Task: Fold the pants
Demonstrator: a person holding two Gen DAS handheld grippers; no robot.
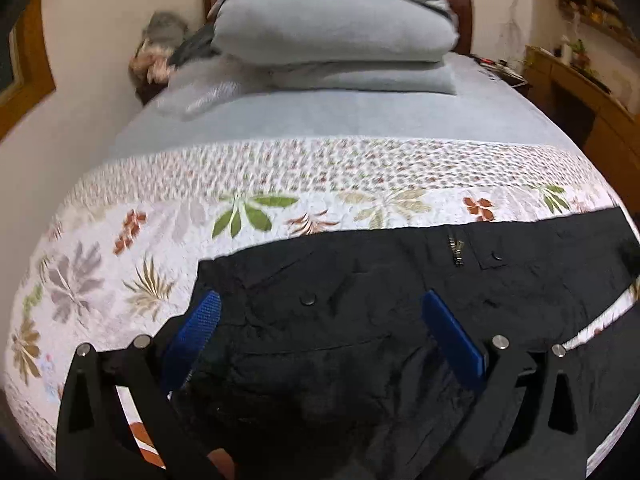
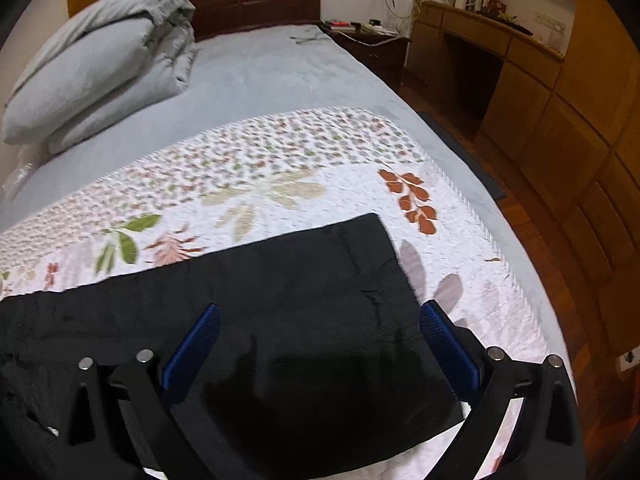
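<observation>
Black pants [image 1: 360, 300] lie flat across the floral bedspread [image 1: 120, 240], with a zipper [image 1: 456, 250] and a snap button [image 1: 308, 300] showing at the waist end. My left gripper [image 1: 320, 300] hovers open over the waist end, blue pads [image 1: 452, 336] wide apart. In the right wrist view the leg end of the pants [image 2: 320, 300] lies on the bedspread [image 2: 280, 172], its hem to the right. My right gripper [image 2: 320, 312] hangs open over that end, blue pads [image 2: 448, 340] straddling the cloth.
A folded grey duvet [image 1: 332, 28] and pillow are stacked at the head of the bed, also seen as the duvet [image 2: 100, 60]. A nightstand [image 2: 372, 40], wooden desk [image 2: 492, 40] and cabinets [image 2: 580, 140] stand right of the bed over a wooden floor.
</observation>
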